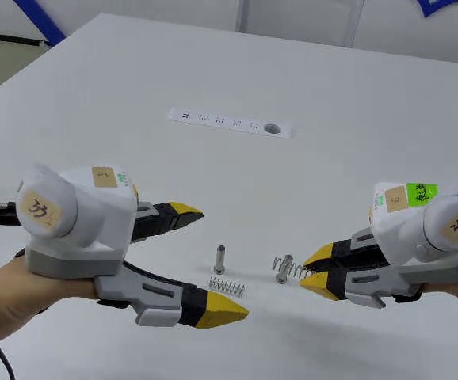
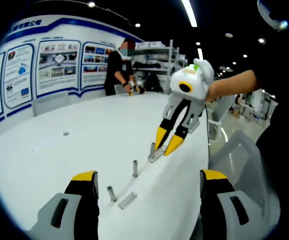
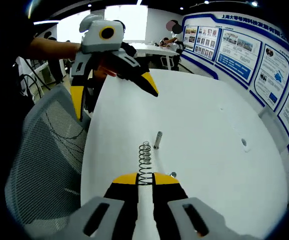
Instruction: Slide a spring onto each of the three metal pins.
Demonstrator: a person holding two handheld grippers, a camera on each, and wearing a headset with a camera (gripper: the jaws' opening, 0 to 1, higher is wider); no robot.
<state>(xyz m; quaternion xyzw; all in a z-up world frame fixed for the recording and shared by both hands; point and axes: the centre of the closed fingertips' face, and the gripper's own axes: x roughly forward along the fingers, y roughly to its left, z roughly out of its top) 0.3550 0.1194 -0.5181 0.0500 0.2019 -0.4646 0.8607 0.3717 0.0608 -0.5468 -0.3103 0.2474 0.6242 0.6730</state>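
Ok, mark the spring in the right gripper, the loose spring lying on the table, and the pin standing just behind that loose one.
held spring (image 3: pixel 144 161): right gripper view, middle coils.
loose spring (image 1: pixel 227 286): head view, middle coils.
pin (image 1: pixel 219 260): head view, mid-shaft.

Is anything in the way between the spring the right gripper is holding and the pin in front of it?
No, nothing visible. The right gripper has its jaws shut on the spring, and the pin stands just past its free end, a little to one side, with only bare table between.
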